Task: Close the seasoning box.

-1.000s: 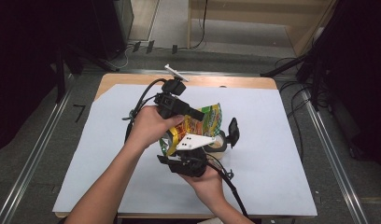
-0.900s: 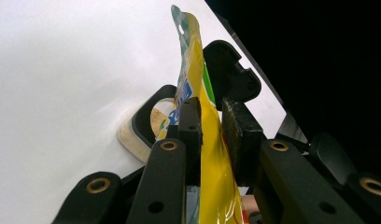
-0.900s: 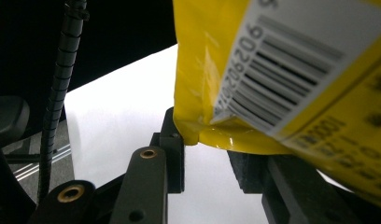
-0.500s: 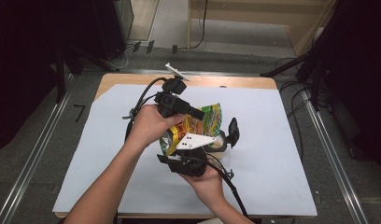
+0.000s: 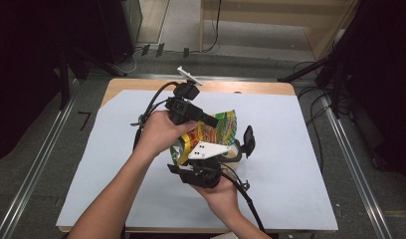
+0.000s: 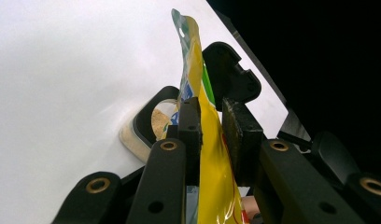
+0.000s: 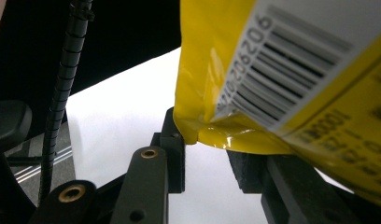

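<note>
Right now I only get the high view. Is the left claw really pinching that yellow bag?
Observer: Yes. In the left gripper view the bag stands edge-on between the left gripper's jaws, with a pad against each side.
Operator: And the thing on the table behind the bag?
Observer: A black-rimmed tub with something tan and crumbly inside.
Operator: Any print I can't see?
Observer: The right gripper view shows a barcode on a white panel of the bag.
</note>
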